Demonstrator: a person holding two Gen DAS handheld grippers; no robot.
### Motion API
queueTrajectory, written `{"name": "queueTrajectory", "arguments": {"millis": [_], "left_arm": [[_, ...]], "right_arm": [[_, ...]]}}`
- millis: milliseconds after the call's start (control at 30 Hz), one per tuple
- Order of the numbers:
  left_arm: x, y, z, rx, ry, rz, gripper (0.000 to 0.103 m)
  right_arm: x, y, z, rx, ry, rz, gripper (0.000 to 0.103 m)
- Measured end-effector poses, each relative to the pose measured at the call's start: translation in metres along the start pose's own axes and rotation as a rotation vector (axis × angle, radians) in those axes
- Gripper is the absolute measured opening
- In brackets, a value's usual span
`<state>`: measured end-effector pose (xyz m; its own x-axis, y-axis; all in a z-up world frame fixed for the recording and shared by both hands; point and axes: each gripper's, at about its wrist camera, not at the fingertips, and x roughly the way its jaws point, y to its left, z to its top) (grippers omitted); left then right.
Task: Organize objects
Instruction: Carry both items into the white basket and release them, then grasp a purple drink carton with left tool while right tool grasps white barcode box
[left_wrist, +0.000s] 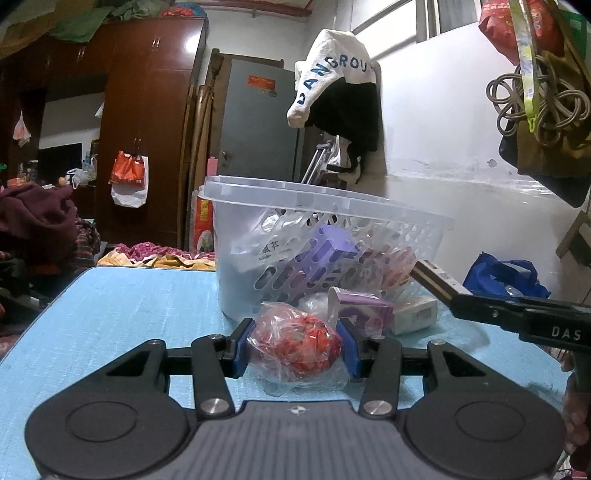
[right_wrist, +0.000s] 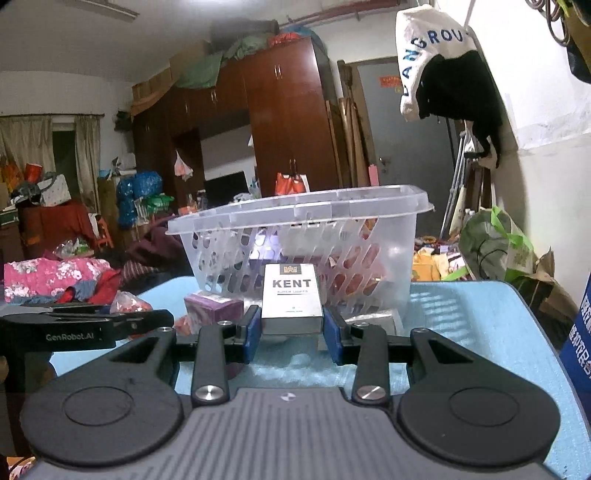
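Right gripper (right_wrist: 291, 330) clamps upright KENT pack (right_wrist: 291, 297); left gripper (left_wrist: 295, 349) clamps red bag (left_wrist: 295, 345).

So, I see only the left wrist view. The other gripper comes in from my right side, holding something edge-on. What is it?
Observer: The right gripper is shut on a white KENT box, held upright.
Operator: Is it inside the basket?
Observer: No, it is in front of the clear basket, below its rim.
Operator: Anything beside it?
Observer: A purple box stands on the blue table, left of it.
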<state>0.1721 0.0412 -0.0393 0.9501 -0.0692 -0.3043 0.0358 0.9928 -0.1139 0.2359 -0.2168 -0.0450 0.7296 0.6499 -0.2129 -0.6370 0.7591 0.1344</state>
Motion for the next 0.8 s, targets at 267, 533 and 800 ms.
{"name": "queueTrajectory", "arguments": {"millis": [267, 533, 800], "left_arm": [[-0.011, 0.002, 0.04, -0.034, -0.094, -0.088, 0.052], [0.058, -0.008, 0.14, -0.054, 0.008, -0.081, 0.052], [0.075, 0.001, 0.131, -0.05, 0.037, -0.026, 0.084]], "right_arm": [[-0.025, 0.018, 0.019, -0.089, -0.122, -0.042, 0.04], [0.035, 0.012, 0.122, -0.134, 0.005, -0.145, 0.04], [0.046, 0.005, 0.12, -0.121, 0.051, -0.16, 0.092]]}}
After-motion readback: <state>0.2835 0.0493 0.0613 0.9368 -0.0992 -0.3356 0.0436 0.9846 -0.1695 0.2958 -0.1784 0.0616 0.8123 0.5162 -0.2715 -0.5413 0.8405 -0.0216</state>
